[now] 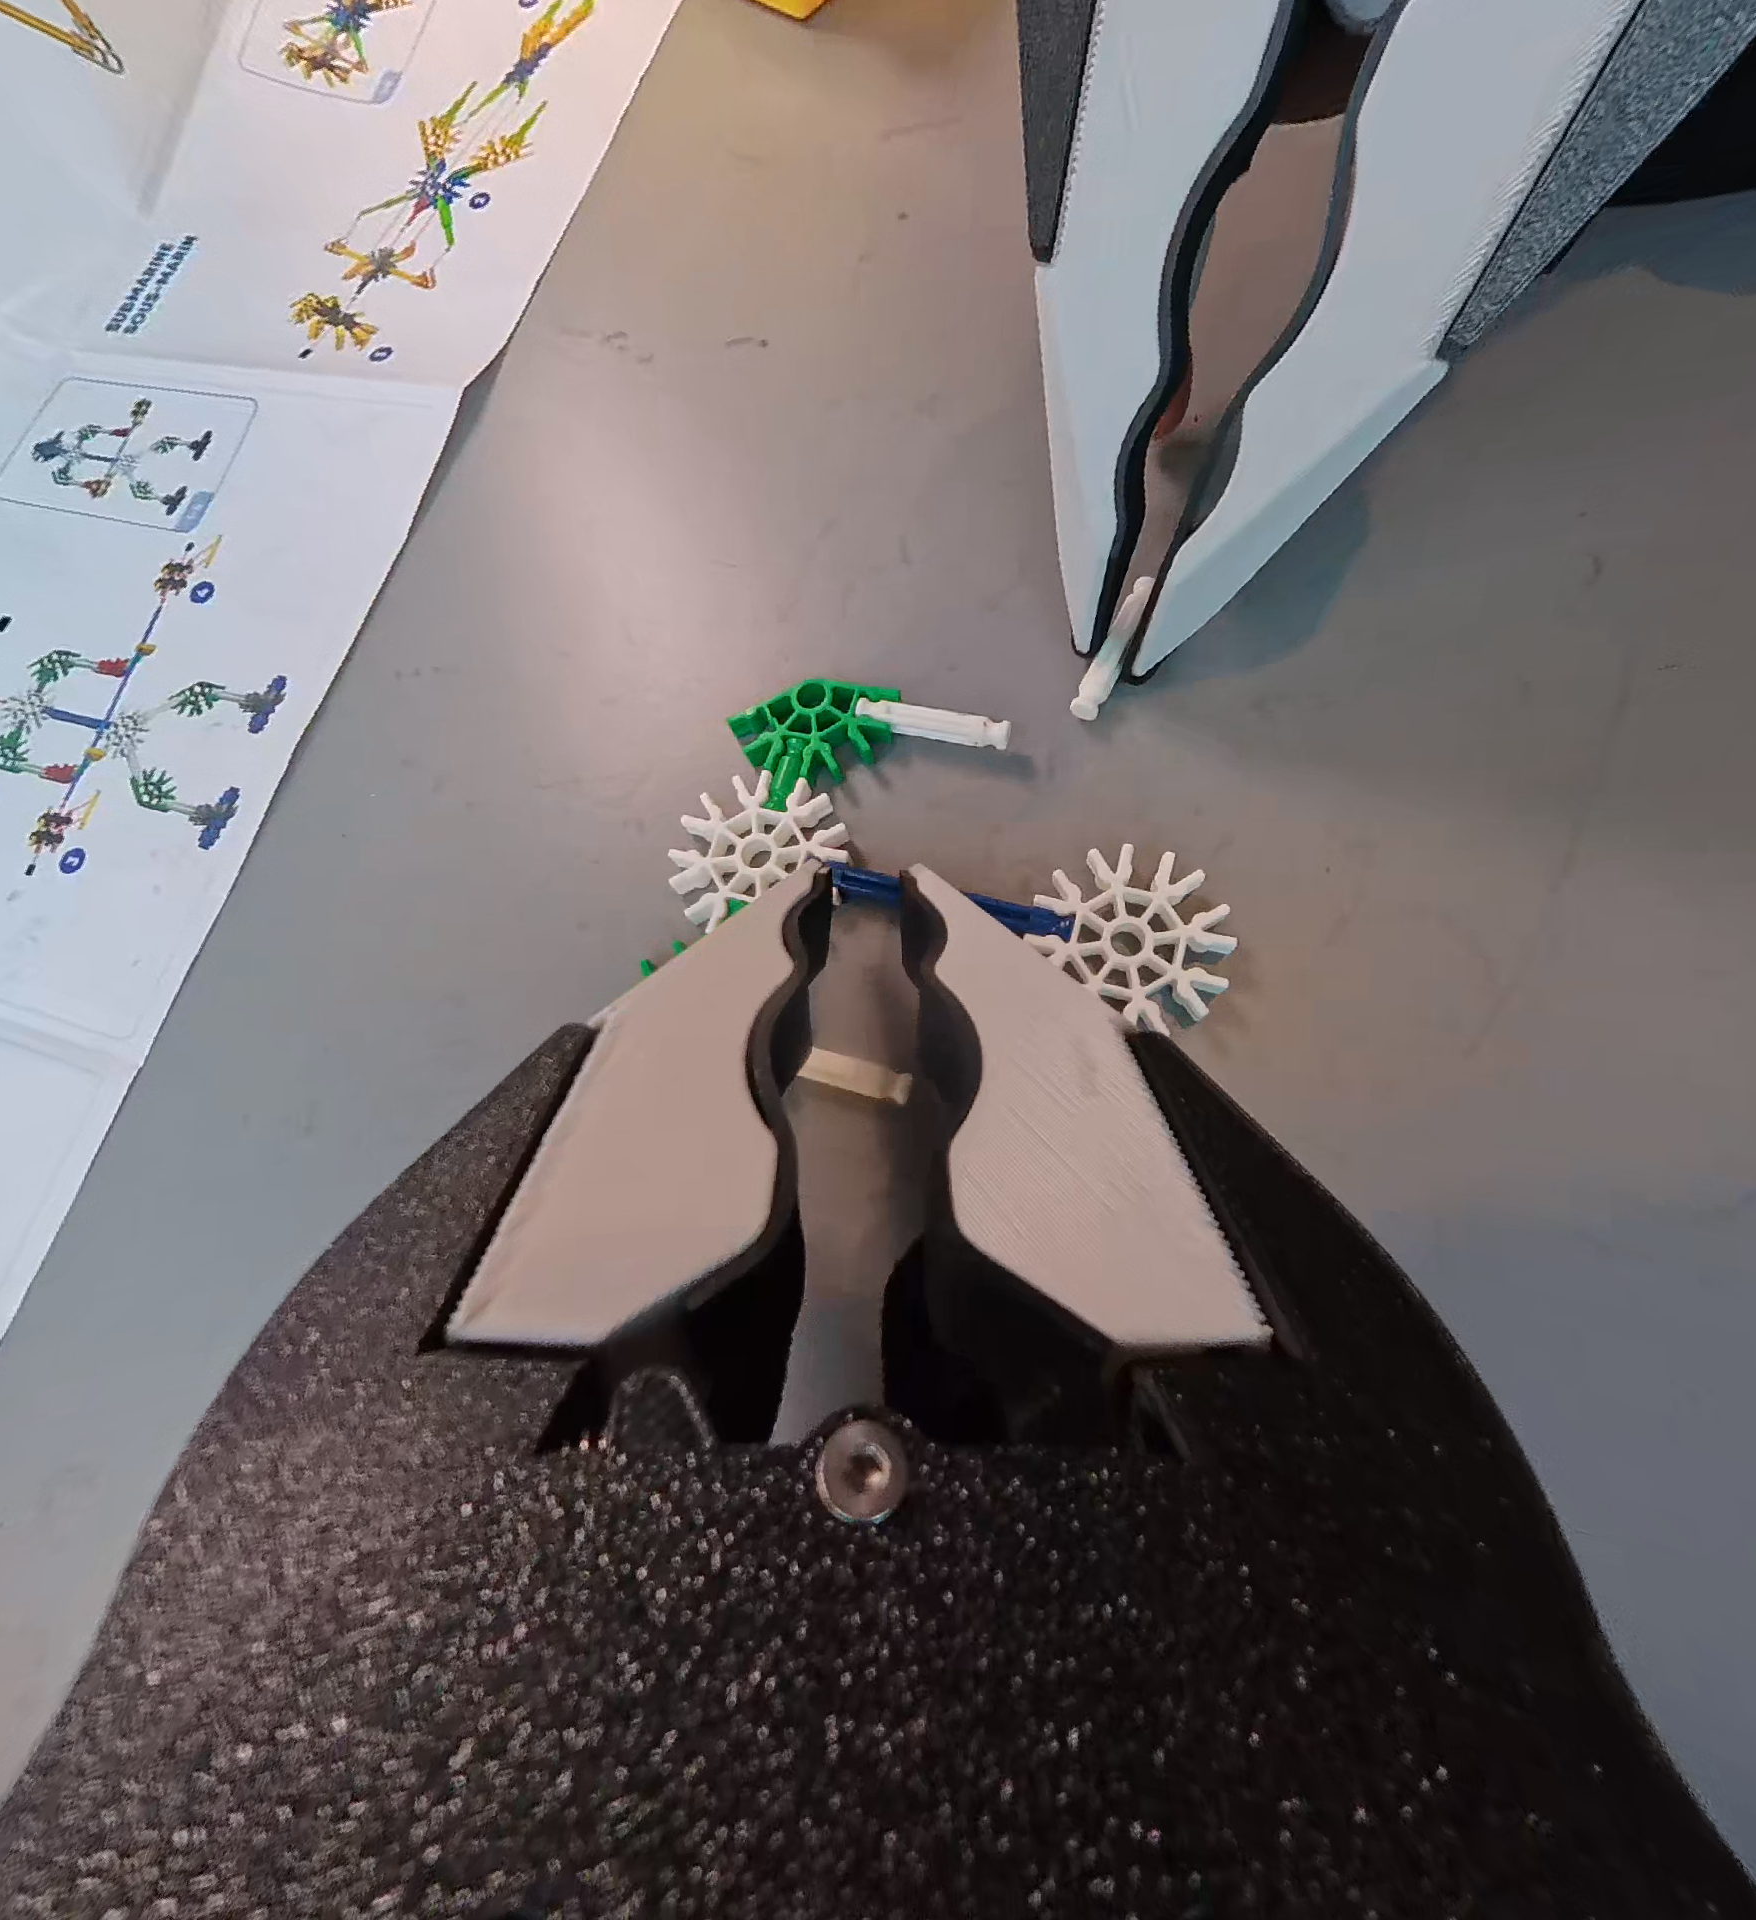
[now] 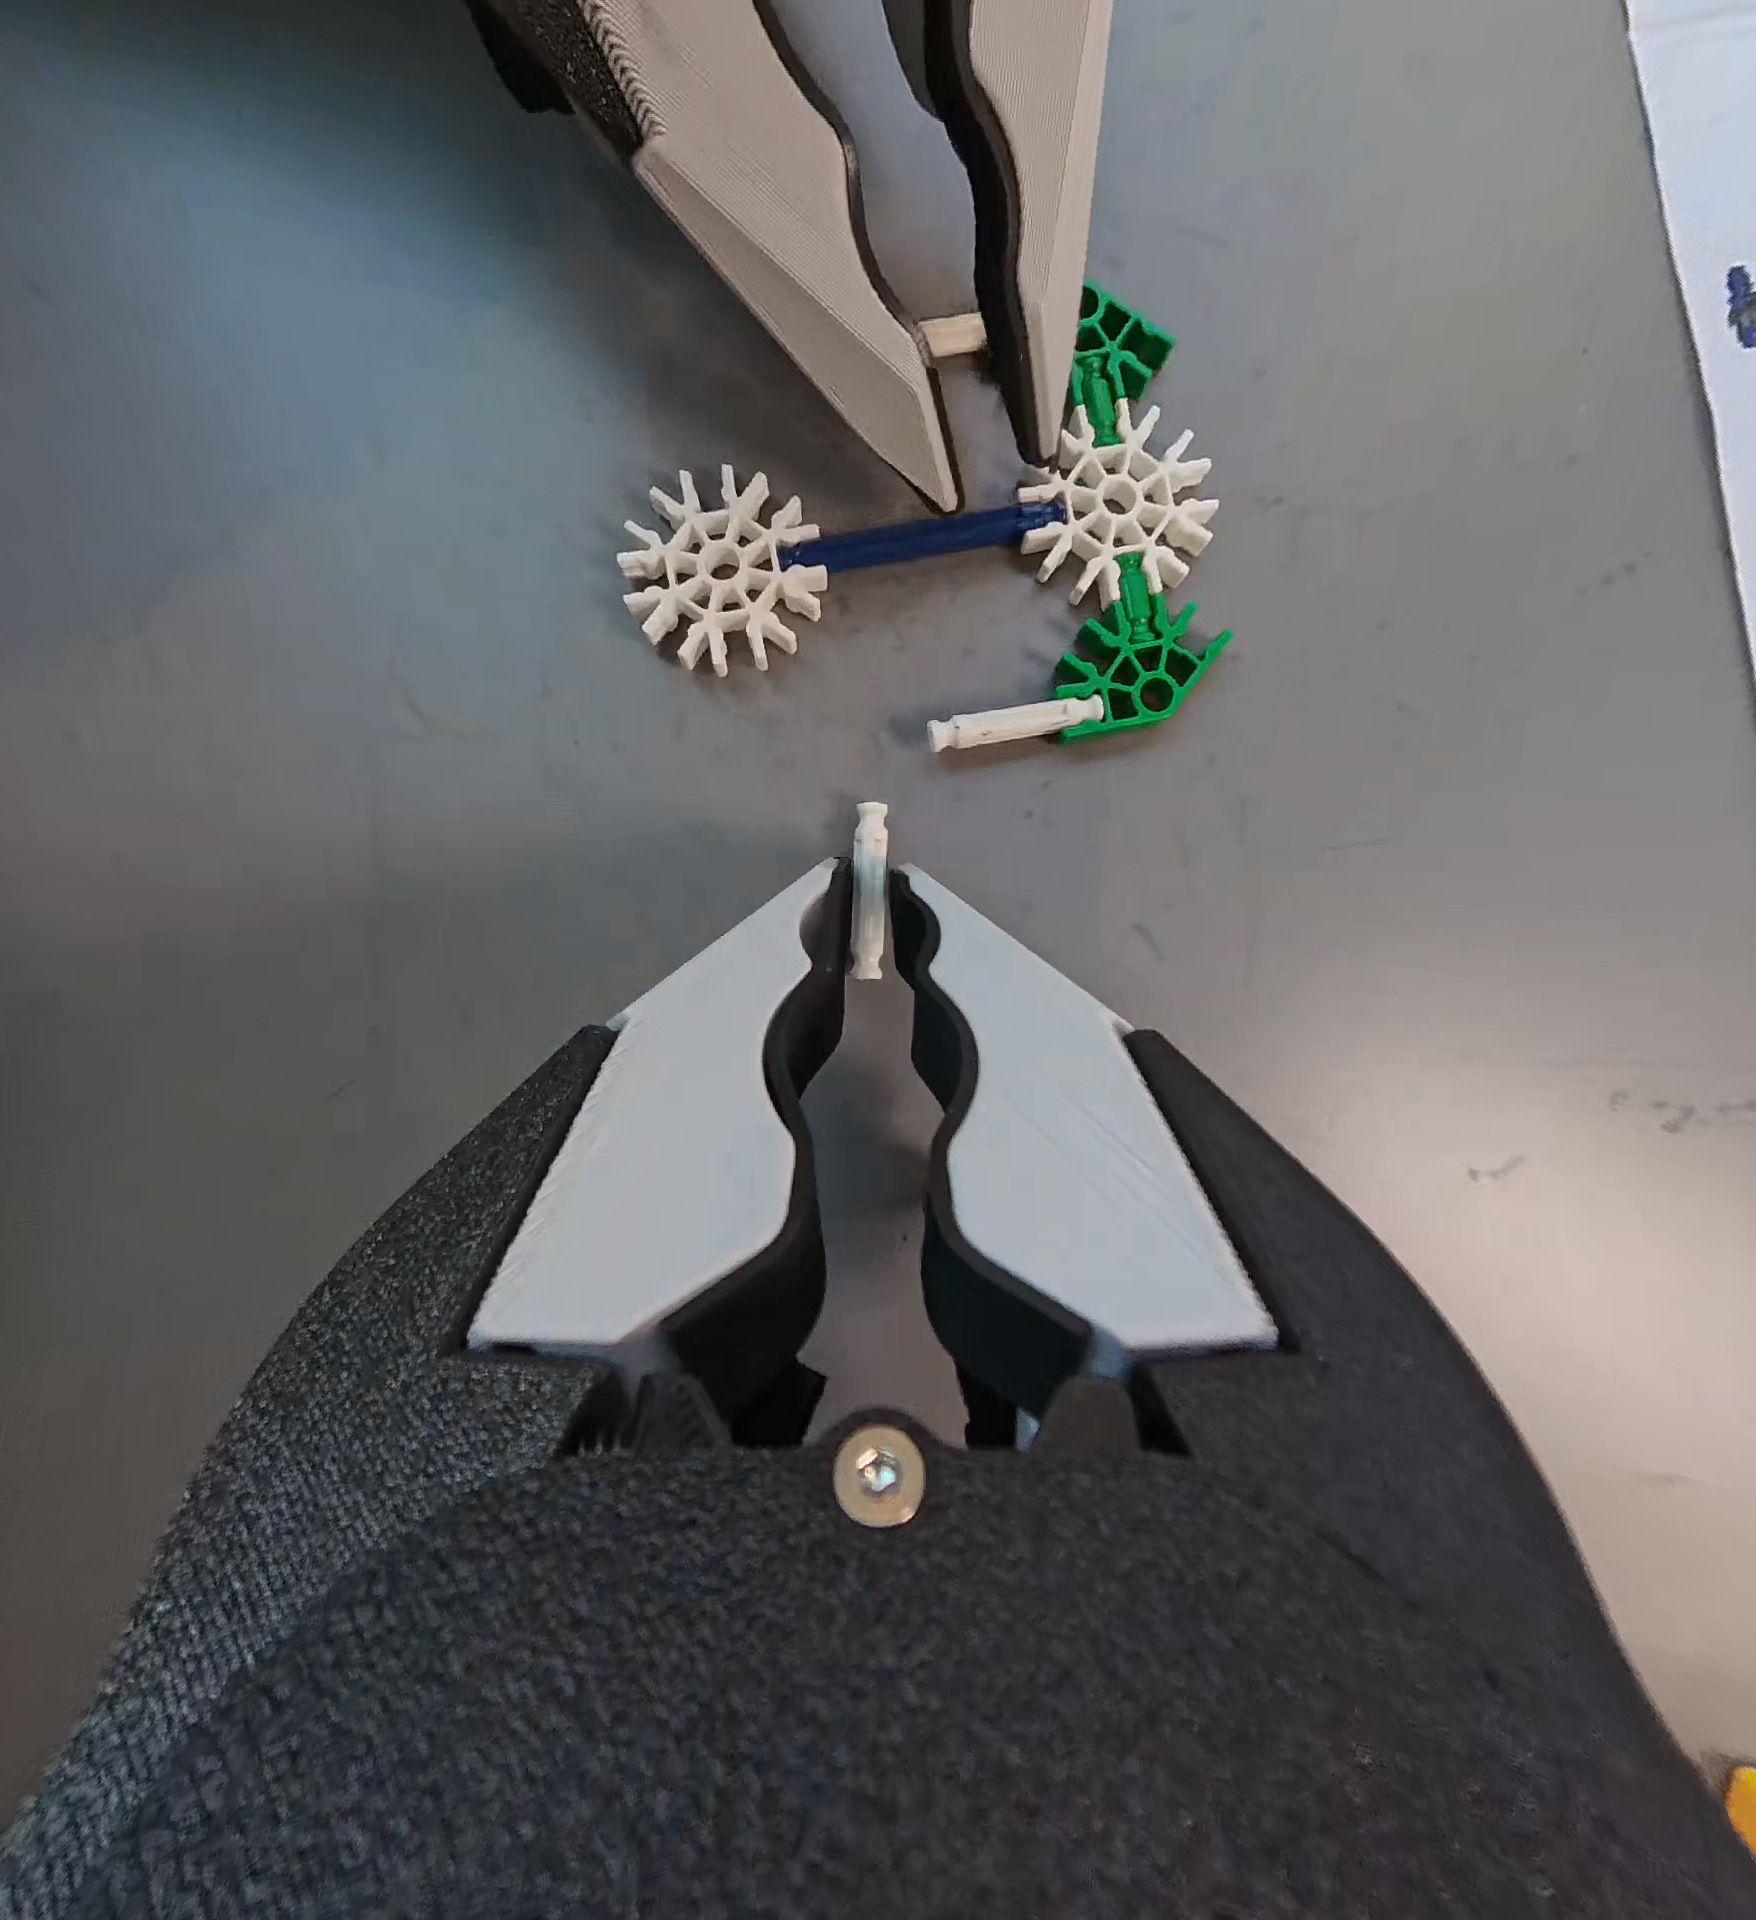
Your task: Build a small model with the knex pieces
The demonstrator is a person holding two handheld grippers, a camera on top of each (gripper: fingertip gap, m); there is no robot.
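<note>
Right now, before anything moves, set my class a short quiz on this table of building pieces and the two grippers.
1. True or false: the right gripper has its jaws shut on a white rod.
2. What colour is the bar joining the two wheels? A red, B blue, C yellow.
3. Fill the gap: the right wrist view shows ___ green connectors.

Key: 1 true; 2 B; 3 two.
</note>
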